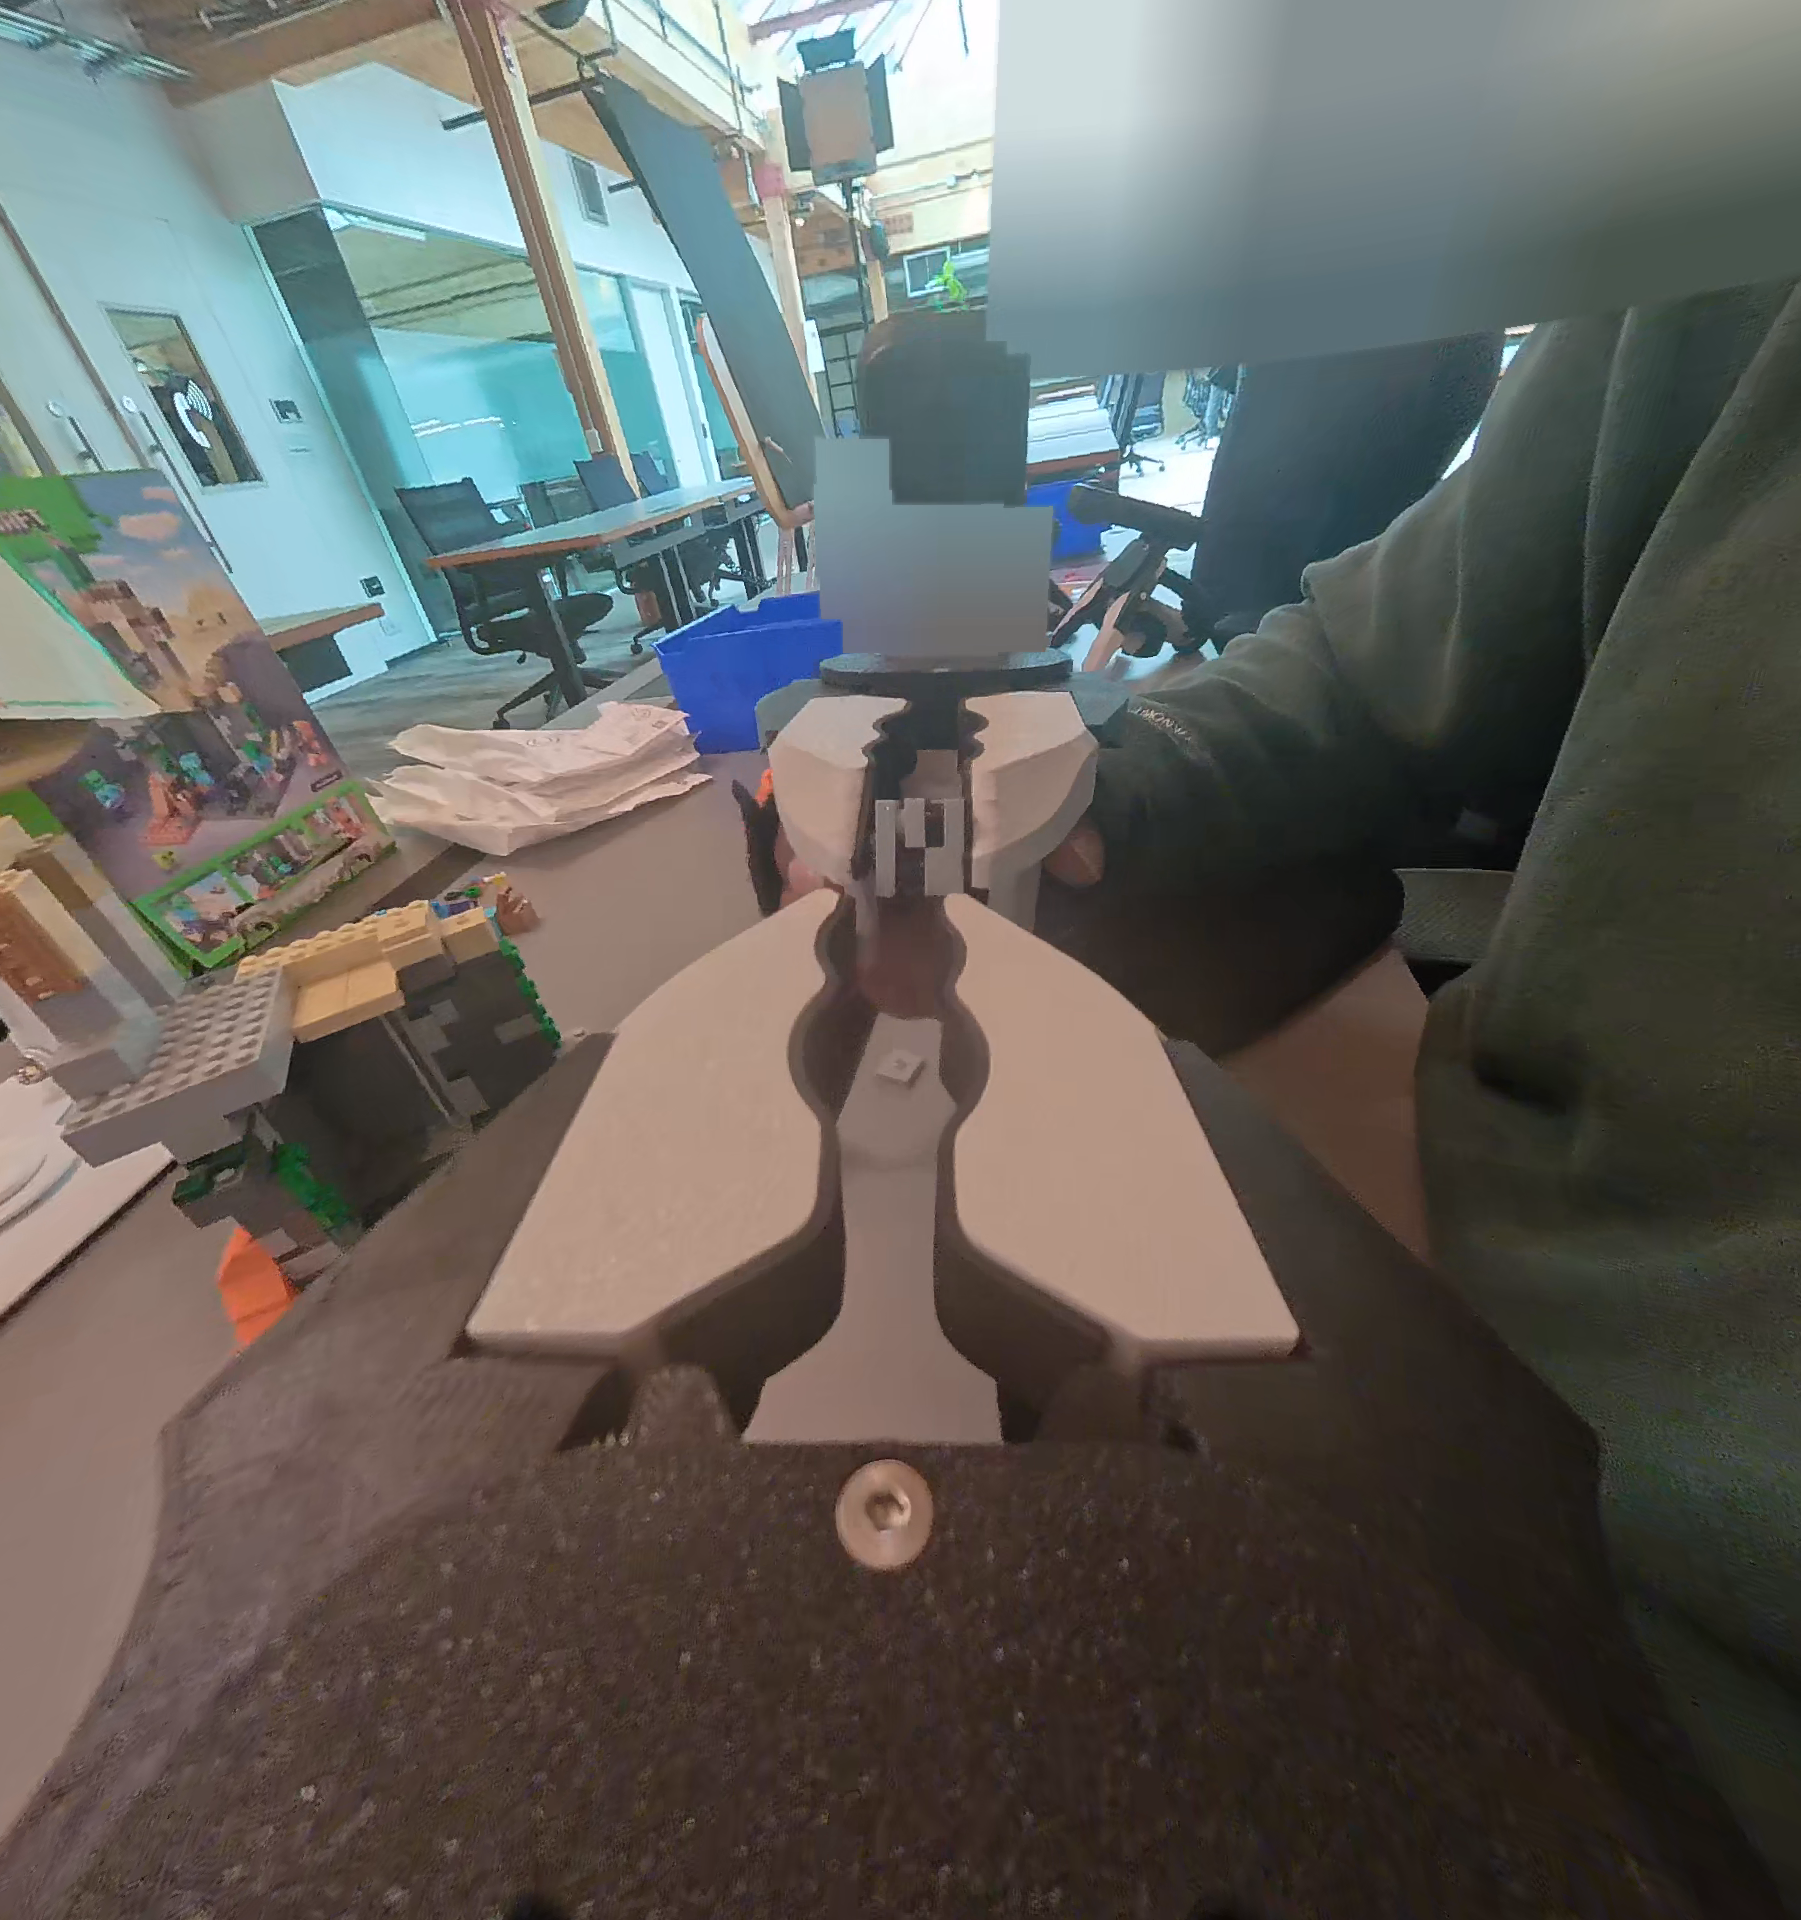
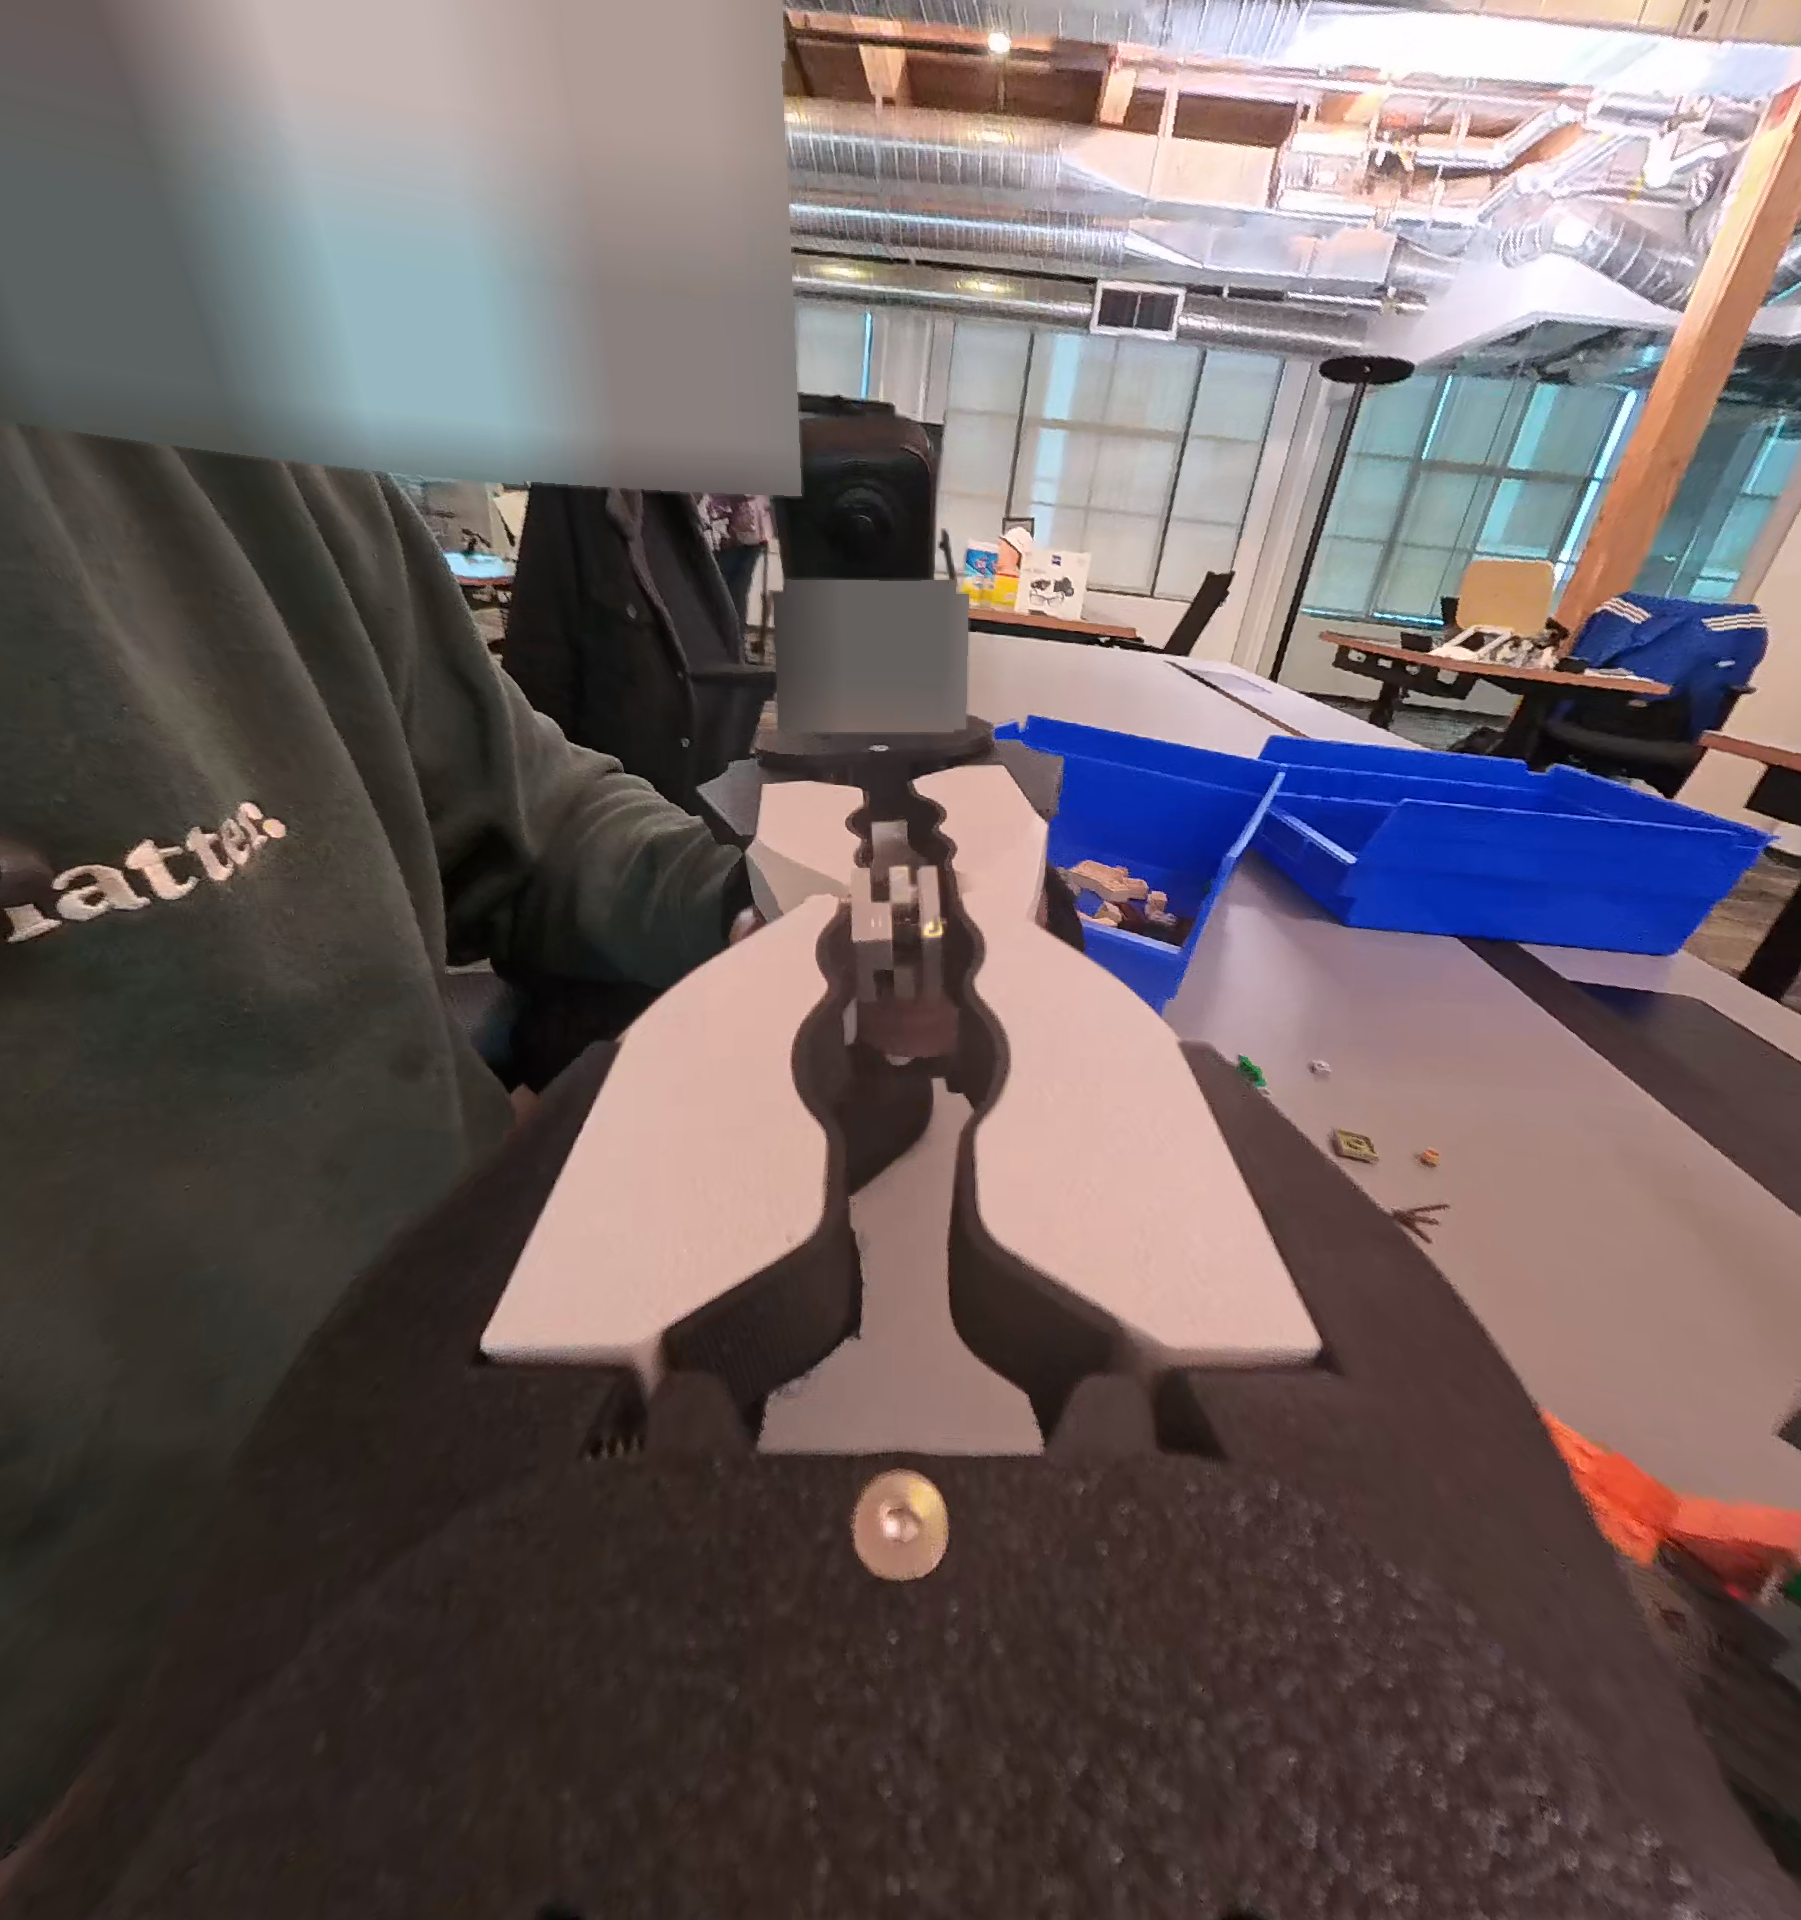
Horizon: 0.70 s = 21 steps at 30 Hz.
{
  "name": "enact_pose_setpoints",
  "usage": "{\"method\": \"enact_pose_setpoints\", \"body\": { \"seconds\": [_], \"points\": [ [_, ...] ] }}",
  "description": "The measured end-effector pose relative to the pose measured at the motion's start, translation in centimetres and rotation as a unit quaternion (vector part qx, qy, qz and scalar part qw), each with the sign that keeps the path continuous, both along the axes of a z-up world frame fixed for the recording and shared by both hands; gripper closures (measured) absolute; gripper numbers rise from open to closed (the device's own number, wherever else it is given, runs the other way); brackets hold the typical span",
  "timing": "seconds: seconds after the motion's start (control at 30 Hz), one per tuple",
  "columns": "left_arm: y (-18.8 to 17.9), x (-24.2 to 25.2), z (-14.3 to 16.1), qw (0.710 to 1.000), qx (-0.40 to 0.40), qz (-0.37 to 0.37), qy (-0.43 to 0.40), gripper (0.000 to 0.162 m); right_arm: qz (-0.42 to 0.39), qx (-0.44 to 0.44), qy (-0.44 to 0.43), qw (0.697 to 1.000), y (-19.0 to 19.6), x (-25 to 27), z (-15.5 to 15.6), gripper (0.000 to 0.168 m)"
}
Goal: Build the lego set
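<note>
My two grippers face each other tip to tip above the grey table (image 2: 1395, 997). In the left wrist view my left gripper (image 1: 896, 940) is shut on a small grey and brown lego assembly (image 1: 911, 857), with the right gripper just beyond it, closed on its far end. In the right wrist view my right gripper (image 2: 901, 971) is shut on the same small assembly (image 2: 891, 925), and the left gripper sits opposite. The assembly is held in the air between them. Its exact shape is partly hidden by the fingers.
A part-built lego model (image 1: 335, 1029) and the set's box (image 1: 179, 727) stand to the left, with white paper bags (image 1: 553, 774) behind. Blue bins (image 2: 1498, 831), one holding loose pieces (image 2: 1124, 899), and scattered small pieces (image 2: 1355, 1145) lie to the right. A person in a green sweatshirt (image 2: 200, 935) sits close. Only a small space, under 4 cm, lies between the two pairs of fingers. From either gripper's tips it is about 25 centimetres to the part-built lego model (image 1: 335, 1029).
</note>
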<state>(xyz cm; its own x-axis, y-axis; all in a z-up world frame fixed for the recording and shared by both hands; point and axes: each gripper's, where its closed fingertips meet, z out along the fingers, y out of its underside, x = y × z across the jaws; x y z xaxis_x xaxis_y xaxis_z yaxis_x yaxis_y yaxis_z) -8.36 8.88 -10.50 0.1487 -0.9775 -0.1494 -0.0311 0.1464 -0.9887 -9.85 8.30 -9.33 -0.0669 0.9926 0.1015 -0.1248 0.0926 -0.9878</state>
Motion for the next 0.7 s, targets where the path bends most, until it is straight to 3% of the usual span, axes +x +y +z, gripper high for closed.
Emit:
{"method": "enact_pose_setpoints", "body": {
  "seconds": [0.23, 0.37, 0.7],
  "points": [
    [-0.29, 0.12, -0.15, 1.0, 0.022, 0.006, 0.011, 0.155, 0.017, -0.013, 0.01, 1.0, -0.22, -0.04, -0.13, 0.152],
    [-0.52, 0.26, -0.24, 1.0, 0.025, 0.001, 0.016, 0.145, 0.017, -0.019, 0.014, 1.0, -0.06, 0.07, -0.11, 0.152],
    [0.08, 0.07, -0.45, 1.0, 0.007, 0.01, 0.013, 0.156, 0.007, -0.009, -0.005, 1.0, 0.1, -0.09, -0.49, 0.152]
  ]
}}
